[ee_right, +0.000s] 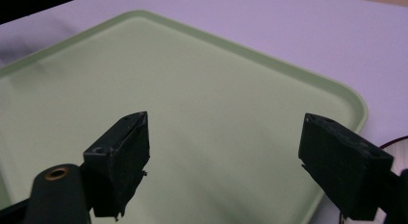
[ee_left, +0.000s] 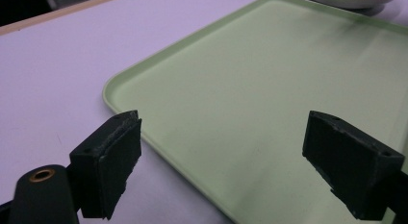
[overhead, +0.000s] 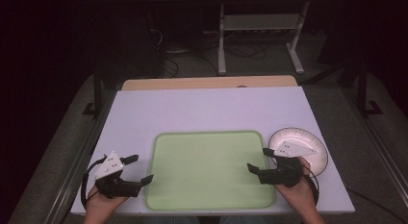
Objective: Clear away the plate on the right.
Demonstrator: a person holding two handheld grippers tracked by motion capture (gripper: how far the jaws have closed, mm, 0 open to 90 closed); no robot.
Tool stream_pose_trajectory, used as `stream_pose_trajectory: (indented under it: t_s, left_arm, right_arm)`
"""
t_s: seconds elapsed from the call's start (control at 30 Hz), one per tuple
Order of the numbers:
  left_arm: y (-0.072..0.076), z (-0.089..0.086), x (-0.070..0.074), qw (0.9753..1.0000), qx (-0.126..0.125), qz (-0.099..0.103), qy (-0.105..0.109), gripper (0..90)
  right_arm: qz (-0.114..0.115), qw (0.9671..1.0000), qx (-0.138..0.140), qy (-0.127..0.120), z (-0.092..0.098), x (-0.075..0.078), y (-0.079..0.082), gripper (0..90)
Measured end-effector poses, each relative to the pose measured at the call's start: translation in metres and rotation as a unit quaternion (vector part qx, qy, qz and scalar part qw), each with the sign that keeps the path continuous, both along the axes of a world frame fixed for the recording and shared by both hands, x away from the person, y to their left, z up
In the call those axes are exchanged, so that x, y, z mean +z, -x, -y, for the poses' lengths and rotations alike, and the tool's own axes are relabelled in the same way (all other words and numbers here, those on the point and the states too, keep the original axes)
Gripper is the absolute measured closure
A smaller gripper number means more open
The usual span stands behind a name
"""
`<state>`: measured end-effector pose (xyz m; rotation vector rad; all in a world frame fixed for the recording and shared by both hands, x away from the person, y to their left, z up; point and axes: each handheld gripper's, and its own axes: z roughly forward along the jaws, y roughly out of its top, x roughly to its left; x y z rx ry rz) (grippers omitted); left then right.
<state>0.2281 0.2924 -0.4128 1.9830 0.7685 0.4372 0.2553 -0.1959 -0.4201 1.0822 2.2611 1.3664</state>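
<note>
tray (overhead: 210, 168): pale green, flat, rounded corners, sits in the middle of the near half of the white table (overhead: 207, 108), nothing on it. Looks like thin moulded plastic, so I'd guess light and fairly stiff, maybe a bit of flex if lifted from one side only.
tray surface: smooth and kinda glossy, probably slippery on the pads, so pinch the raised rim rather than the floor.
where to grab: the left and right edges, one gripper each, about mid-side so it stays level.
left gripper (overhead: 135, 170): jaws wide apart, holding nothing, just off the tray's left edge.
right gripper (overhead: 259, 160): also spread wide, empty, hanging over the tray's right edge.
plate (overhead: 313, 141): white with a dark rim, just right of the tray, partly behind the right hand. Likely breakable, so watch that elbow room.
</note>
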Motion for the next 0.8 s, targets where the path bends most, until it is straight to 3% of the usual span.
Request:
stream_pose_trajectory:
  t_s: [0.3, 0.8]
  left_arm:
    - [0.0010, 0.0005, 0.0012, 1.0000, 0.000, 0.006, -0.001, 13.3]
    - [0.0015, 0.0009, 0.0023, 0.9999, -0.002, 0.010, -0.002, 13.3]
  right_arm:
    - [0.005, 0.9999, -0.005, -0.011, 0.0062, 0.0024, -0.0004, 17.4]
    - [0.006, 1.0000, 0.002, -0.001, 0.0075, 0.0046, 0.0009, 17.2]
